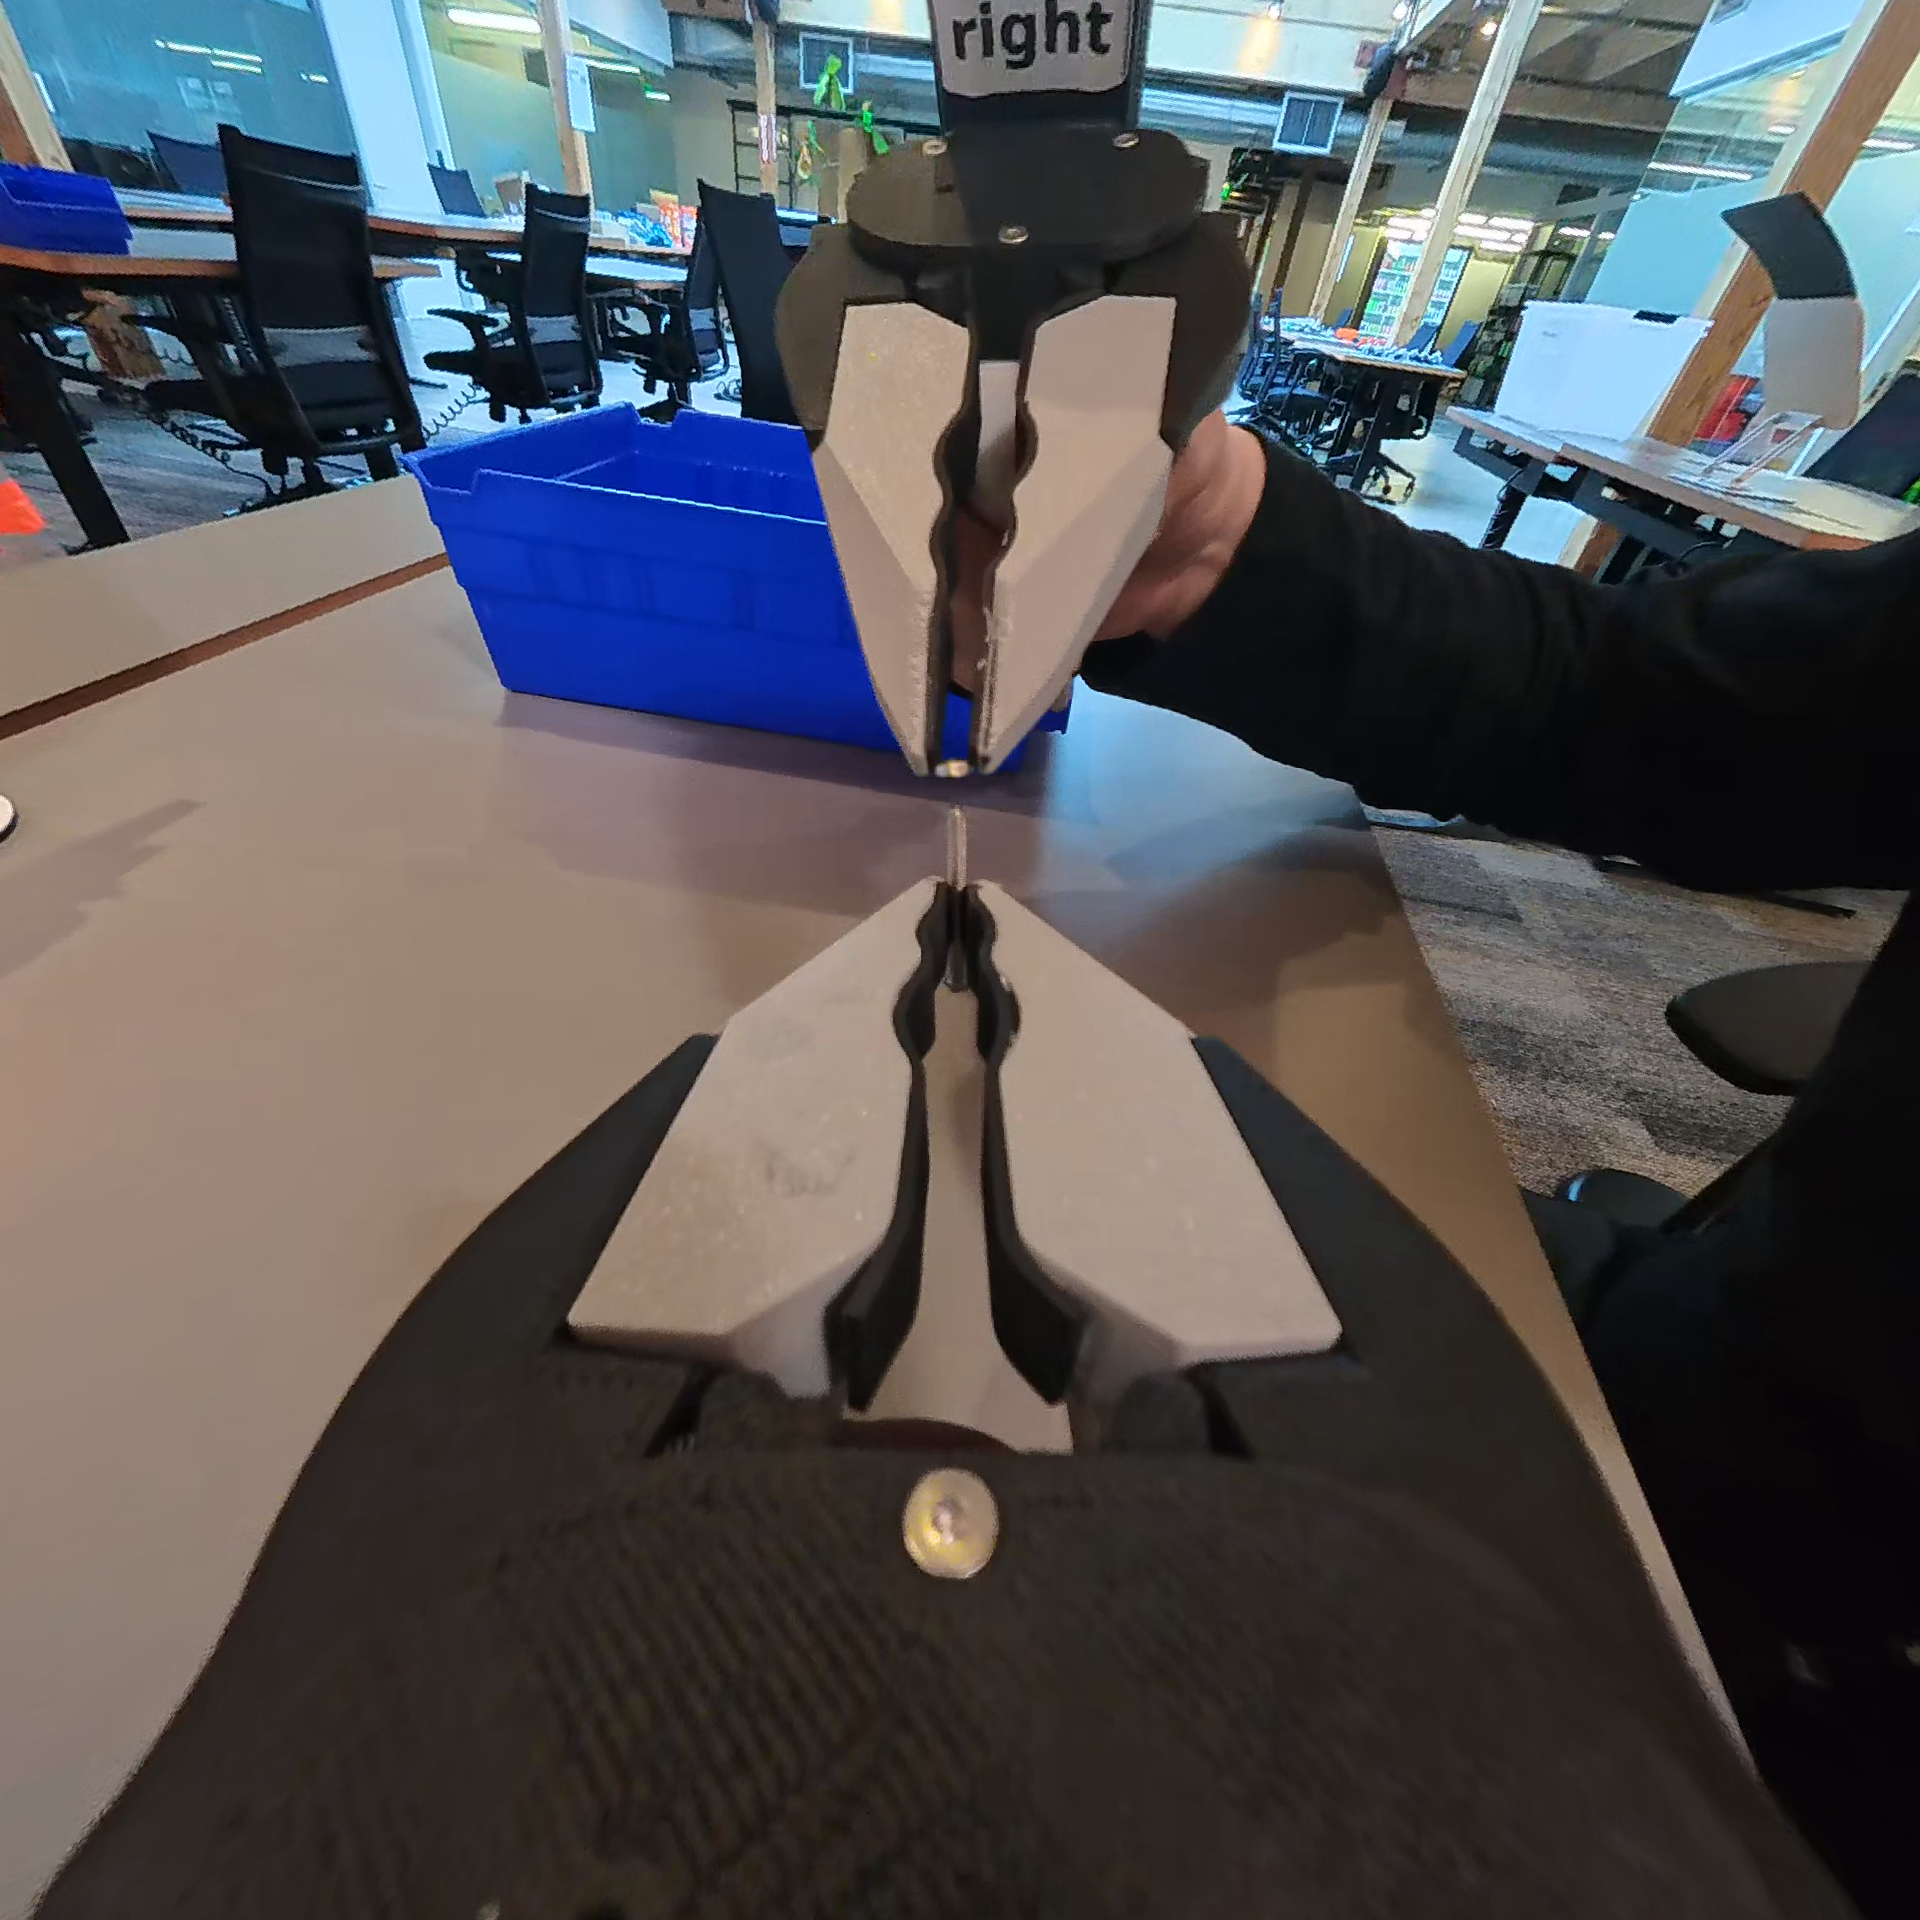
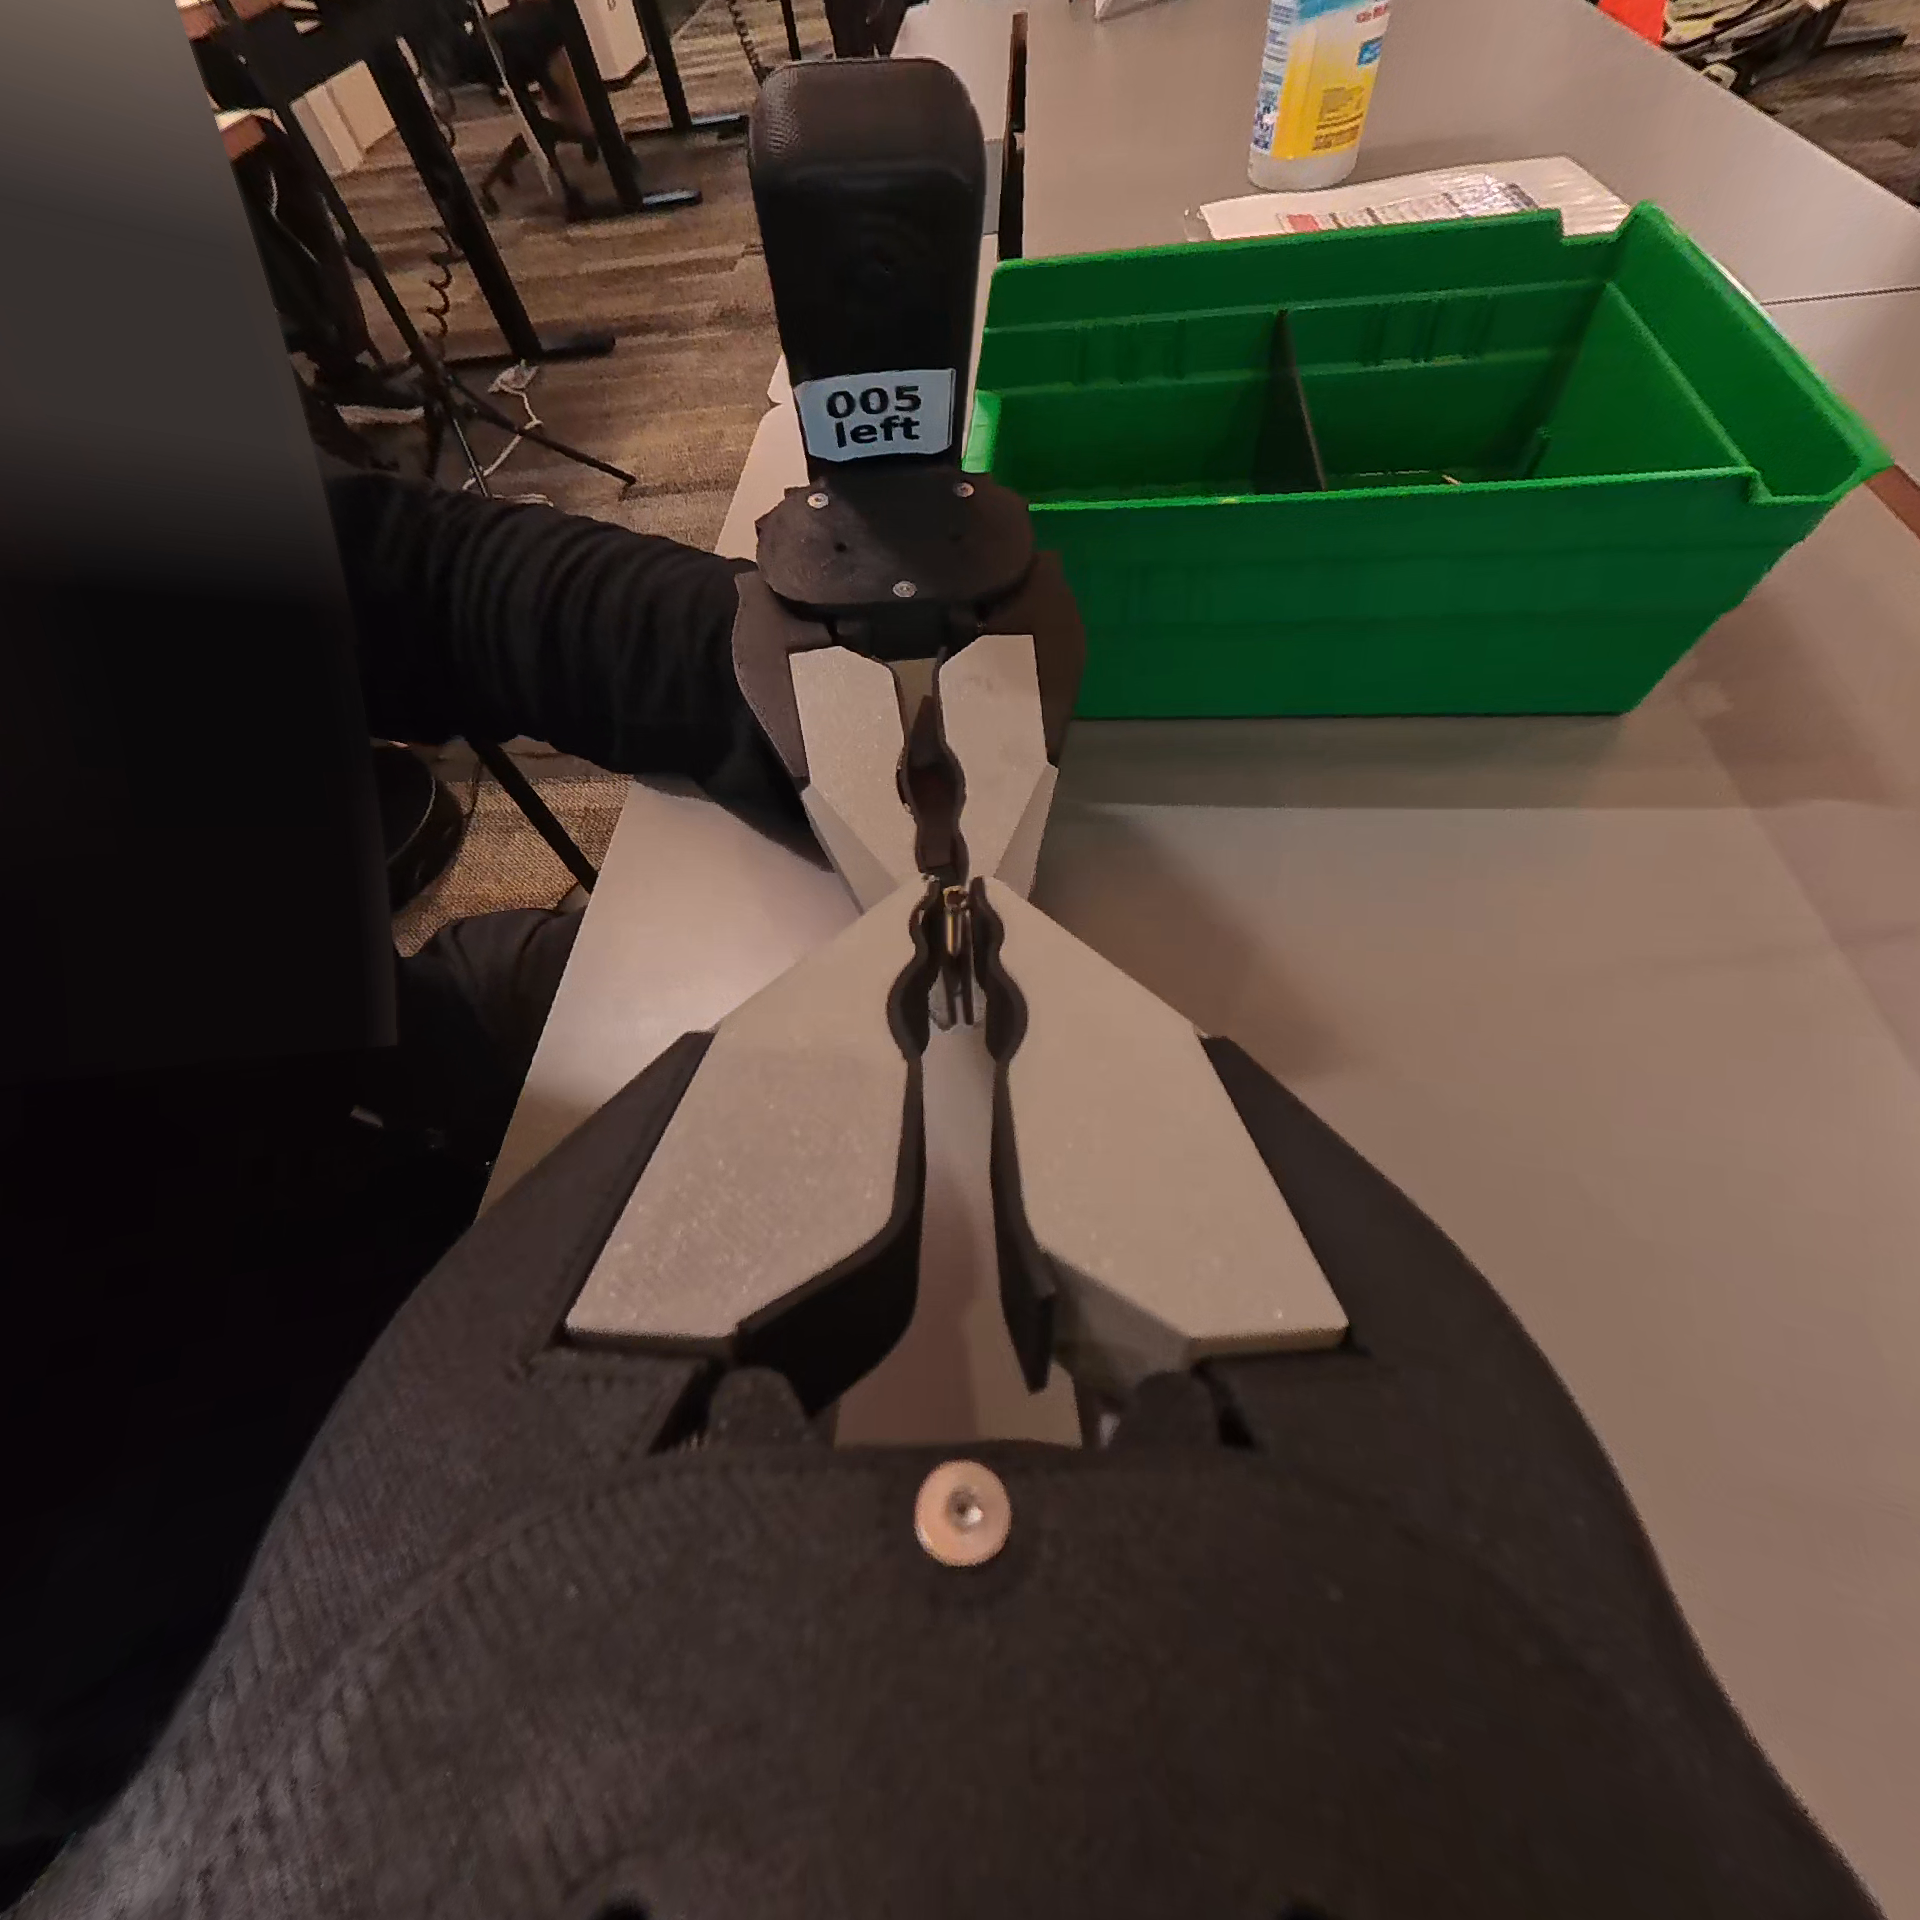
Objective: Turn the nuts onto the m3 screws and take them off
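My left gripper (image 1: 954, 896) is shut on a thin m3 screw (image 1: 956, 847), whose shaft sticks out past the tips towards the right gripper. My right gripper (image 1: 954, 767) faces it tip to tip and is shut on a small metal nut (image 1: 950, 770). A short gap shows between the screw's end and the nut. In the right wrist view, my right gripper (image 2: 951, 902) pinches the nut (image 2: 951, 932), and the left gripper (image 2: 940, 871) meets it head on; the screw is hidden there. Both are held above the grey table (image 1: 312, 987).
A blue bin (image 1: 644, 582) stands on the table behind the right gripper. A green divided bin (image 2: 1403, 582) stands to the right, with a spray bottle (image 2: 1314, 94) and papers (image 2: 1382, 208) behind it. The table's edge and a black-sleeved arm (image 1: 1507, 665) are at the right. Both grippers' tips are close together, under 4 cm apart.
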Demonstrator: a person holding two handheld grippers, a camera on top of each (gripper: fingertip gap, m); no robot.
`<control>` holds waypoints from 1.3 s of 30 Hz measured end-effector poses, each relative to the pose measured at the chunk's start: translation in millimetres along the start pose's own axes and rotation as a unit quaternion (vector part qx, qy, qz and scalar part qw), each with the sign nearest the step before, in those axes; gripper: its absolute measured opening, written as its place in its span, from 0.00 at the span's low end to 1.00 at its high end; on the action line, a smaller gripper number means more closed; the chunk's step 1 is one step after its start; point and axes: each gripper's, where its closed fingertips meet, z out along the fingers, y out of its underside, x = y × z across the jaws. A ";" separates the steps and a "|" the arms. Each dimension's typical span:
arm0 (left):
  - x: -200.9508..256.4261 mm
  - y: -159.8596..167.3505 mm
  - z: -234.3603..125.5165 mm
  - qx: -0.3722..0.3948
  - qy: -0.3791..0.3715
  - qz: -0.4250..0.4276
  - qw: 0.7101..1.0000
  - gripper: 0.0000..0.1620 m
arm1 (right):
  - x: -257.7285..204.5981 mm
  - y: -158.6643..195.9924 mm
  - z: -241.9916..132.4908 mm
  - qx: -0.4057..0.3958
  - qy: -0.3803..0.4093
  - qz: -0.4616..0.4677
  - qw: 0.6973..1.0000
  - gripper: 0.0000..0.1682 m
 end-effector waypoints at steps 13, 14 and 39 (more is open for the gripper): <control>-0.4 1.2 -0.1 -0.006 -0.003 0.006 1.000 0.00 | -0.1 4.5 3.7 -0.023 0.005 -0.009 1.000 0.01; -0.3 2.4 0.3 -0.009 -0.002 0.004 1.000 0.00 | 0.0 4.7 3.8 -0.023 0.006 -0.009 1.000 0.01; -5.7 7.5 1.4 -0.024 -0.021 0.011 0.999 0.00 | 4.4 12.7 6.8 -0.068 0.028 -0.022 0.997 0.01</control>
